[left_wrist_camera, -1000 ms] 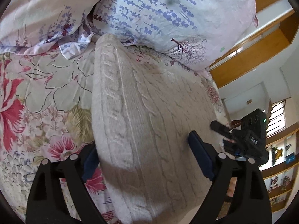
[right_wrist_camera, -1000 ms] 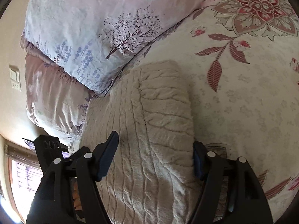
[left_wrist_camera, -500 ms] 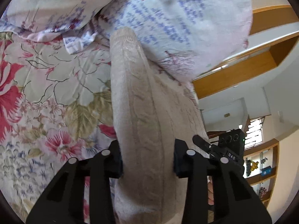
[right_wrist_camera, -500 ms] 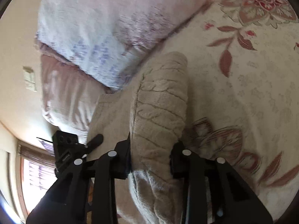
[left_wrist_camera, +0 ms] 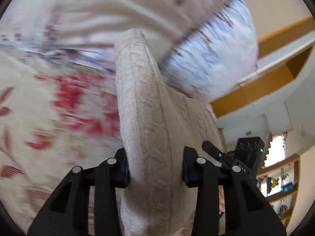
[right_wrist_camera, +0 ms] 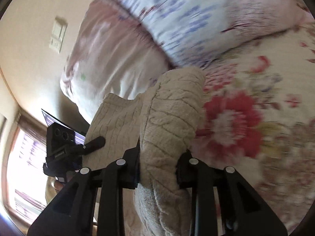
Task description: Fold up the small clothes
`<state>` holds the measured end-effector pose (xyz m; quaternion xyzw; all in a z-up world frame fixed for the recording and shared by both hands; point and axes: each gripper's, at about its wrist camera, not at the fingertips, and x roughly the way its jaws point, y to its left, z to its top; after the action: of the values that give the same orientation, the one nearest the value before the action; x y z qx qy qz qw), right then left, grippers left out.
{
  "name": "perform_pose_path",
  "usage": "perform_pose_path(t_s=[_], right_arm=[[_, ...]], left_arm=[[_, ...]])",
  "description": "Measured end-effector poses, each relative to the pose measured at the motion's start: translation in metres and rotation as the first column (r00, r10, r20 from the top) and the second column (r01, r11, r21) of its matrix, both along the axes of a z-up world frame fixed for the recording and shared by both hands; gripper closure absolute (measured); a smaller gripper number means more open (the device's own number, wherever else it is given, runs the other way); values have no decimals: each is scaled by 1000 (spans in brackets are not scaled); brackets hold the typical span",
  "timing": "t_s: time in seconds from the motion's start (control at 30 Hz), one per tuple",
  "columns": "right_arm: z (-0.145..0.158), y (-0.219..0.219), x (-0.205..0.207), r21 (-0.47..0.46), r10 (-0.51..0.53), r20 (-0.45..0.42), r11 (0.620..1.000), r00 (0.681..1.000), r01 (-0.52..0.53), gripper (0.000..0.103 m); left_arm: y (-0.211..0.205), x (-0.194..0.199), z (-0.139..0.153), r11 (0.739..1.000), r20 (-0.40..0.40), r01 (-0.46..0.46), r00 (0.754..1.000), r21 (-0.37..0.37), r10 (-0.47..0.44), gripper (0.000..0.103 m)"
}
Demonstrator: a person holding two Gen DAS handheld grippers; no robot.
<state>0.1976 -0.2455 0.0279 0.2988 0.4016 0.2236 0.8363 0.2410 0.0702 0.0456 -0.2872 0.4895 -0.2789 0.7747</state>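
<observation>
A cream cable-knit sweater (left_wrist_camera: pixel 143 106) is held up off the floral bedspread (left_wrist_camera: pixel 39 118), stretched between both grippers. My left gripper (left_wrist_camera: pixel 155 169) is shut on one edge of it, the knit bunched between the jaws. My right gripper (right_wrist_camera: pixel 157 169) is shut on the other edge (right_wrist_camera: pixel 167 122). The right gripper also shows at the right of the left wrist view (left_wrist_camera: pixel 246 157), and the left gripper at the left of the right wrist view (right_wrist_camera: pixel 65 143). The sweater's lower part is hidden behind the fingers.
Floral pillows (left_wrist_camera: pixel 206 55) lie against the wall just beyond the sweater, also in the right wrist view (right_wrist_camera: pixel 177 19). The flowered bedspread (right_wrist_camera: pixel 246 118) lies below. A wall switch (right_wrist_camera: pixel 58 34), wooden shelving (left_wrist_camera: pixel 275 179) and a window (right_wrist_camera: pixel 21 167) are further off.
Both grippers went from open around the sweater's edges to shut on them, then lifted the sweater off the bed. The views swing up toward the pillows and blur.
</observation>
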Motion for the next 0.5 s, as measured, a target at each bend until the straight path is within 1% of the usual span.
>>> perform_pose_path(t_s=[0.07, 0.1, 0.13, 0.17, 0.2, 0.27, 0.33, 0.37, 0.43, 0.47, 0.5], right_arm=[[-17, 16, 14, -46, 1, -69, 999, 998, -4, 75], [-27, 21, 20, -88, -23, -110, 996, 994, 13, 69], [-32, 21, 23, -83, -25, -125, 996, 992, 15, 64], [-34, 18, 24, -56, -21, -138, 998, 990, 13, 64], [-33, 13, 25, -28, -16, -152, 1000, 988, 12, 63], [-29, 4, 22, -11, -16, -156, 1000, 988, 14, 62], [-22, -11, 19, -3, -46, -135, 999, 990, 46, 62], [-21, -15, 19, 0, -57, -143, 998, 988, 57, 62], [-19, -24, 21, 21, -82, -139, 996, 987, 86, 62], [-19, -25, 26, 29, -87, -141, 995, 986, 92, 62], [-20, -23, 31, 31, -84, -144, 995, 986, 90, 62]], left_arm=[[16, 7, -19, 998, -42, -50, 998, 37, 52, 62], [22, 11, -34, 996, -89, -69, 993, 60, 74, 59], [26, 12, -45, 995, -114, -80, 990, 54, 86, 57], [31, 10, -53, 995, -124, -92, 988, 31, 95, 53], [35, 7, -55, 995, -117, -96, 989, 5, 95, 53], [39, 2, -52, 995, -93, -97, 991, 8, 98, 51], [46, -6, -43, 993, -43, -112, 993, 40, 113, 51], [48, -11, -36, 991, -11, -123, 992, 56, 124, 51], [54, -27, -19, 984, 85, -152, 986, 94, 144, 51], [54, -34, -9, 982, 124, -156, 982, 106, 143, 51], [49, -45, 1, 981, 177, -145, 977, 129, 121, 51]])
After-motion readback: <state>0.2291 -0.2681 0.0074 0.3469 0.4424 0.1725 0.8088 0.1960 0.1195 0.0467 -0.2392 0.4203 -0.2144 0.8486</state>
